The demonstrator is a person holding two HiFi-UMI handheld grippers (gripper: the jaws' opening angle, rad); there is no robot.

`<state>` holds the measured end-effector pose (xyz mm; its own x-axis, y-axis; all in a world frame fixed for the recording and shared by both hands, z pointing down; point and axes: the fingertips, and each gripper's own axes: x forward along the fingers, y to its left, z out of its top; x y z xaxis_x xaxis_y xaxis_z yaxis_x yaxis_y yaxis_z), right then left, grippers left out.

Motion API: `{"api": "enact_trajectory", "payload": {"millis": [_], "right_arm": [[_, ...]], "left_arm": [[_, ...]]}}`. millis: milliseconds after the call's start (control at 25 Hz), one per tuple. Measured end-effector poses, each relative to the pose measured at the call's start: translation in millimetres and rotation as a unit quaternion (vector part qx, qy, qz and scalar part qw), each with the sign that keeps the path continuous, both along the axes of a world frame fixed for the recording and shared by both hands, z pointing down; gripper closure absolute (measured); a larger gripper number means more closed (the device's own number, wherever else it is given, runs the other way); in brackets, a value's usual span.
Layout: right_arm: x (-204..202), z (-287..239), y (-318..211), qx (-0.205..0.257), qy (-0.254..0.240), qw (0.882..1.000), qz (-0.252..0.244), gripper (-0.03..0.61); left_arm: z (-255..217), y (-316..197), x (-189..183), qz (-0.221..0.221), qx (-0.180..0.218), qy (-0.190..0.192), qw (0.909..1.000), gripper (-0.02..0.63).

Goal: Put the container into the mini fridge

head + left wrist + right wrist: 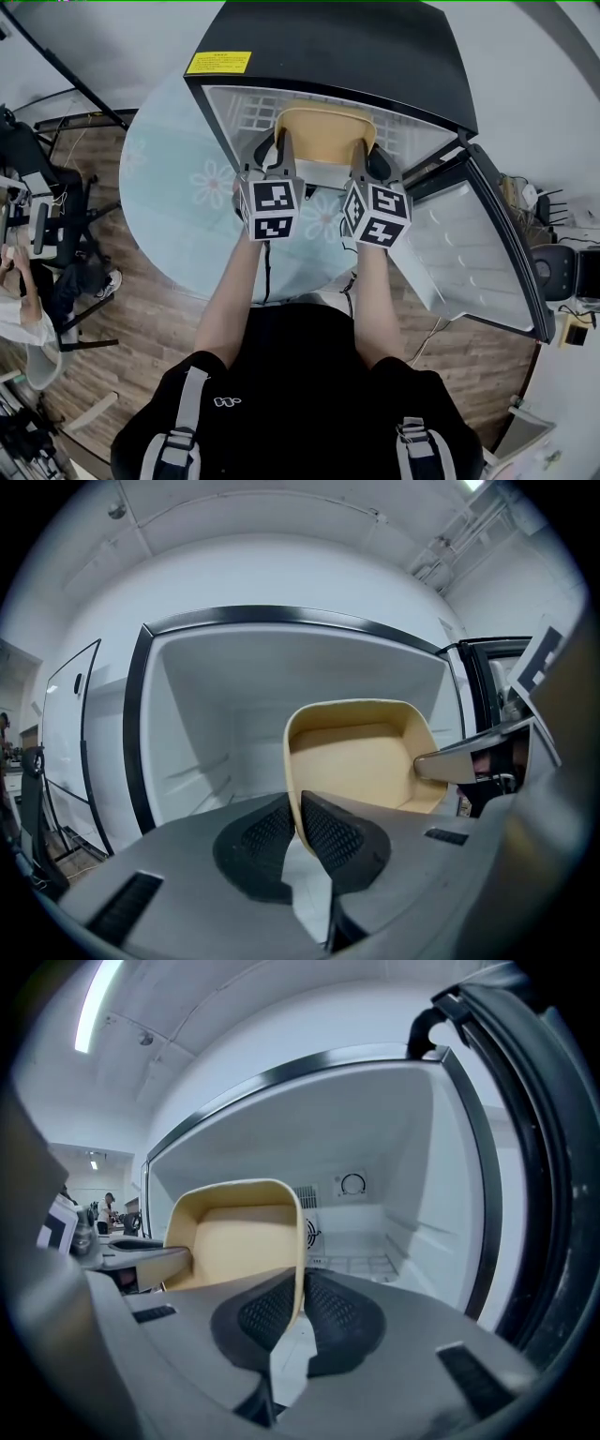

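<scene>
**Me:** Wooden floor below, and a round, pale glass-topped table (pixel 164 178) carrying the black box-shaped mini fridge (pixel 356 47). Its door (pixel 469 248) is swung wide open at the fridge's right side.

**Partner:** And the container?

**Me:** The beige plastic container (pixel 325 127) is at the fridge's open mouth, its far end towards the white cavity. I hold it level from both sides. My left gripper (pixel 295 813) has its jaws narrowed onto the wall on the fridge's left side. My right gripper (pixel 302 1302) is pinched on the opposite wall in the same way.

**Partner:** How far along?

**Me:** Door open, container lifted and lined up, so most of it is done, I'd say. What's left is pushing it deeper, setting it down inside the fridge, then letting go. I can't tell whether its base touches anything yet.
</scene>
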<state>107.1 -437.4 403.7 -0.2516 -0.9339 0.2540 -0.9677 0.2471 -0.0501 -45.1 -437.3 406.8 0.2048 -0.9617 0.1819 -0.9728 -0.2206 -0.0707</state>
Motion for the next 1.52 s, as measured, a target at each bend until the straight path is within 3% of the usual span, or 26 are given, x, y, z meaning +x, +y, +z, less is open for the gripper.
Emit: {"api": "enact_trajectory", "payload": {"millis": [1000, 1320, 1520], "right_arm": [[2, 14, -37, -0.013, 0.015, 1.0, 0.007, 0.551], [-3, 6, -43, 0.0, 0.021, 1.0, -0.004, 0.48], [-4, 5, -45, 0.006, 0.021, 1.0, -0.006, 0.479]], "left_arm": [[14, -40, 3, -0.002, 0.017, -0.035, 0.9992, 0.568], [1, -45, 0, -0.016, 0.053, -0.046, 0.9974, 0.532], [0, -48, -3, -0.022, 0.062, -0.044, 0.9969, 0.509]]}}
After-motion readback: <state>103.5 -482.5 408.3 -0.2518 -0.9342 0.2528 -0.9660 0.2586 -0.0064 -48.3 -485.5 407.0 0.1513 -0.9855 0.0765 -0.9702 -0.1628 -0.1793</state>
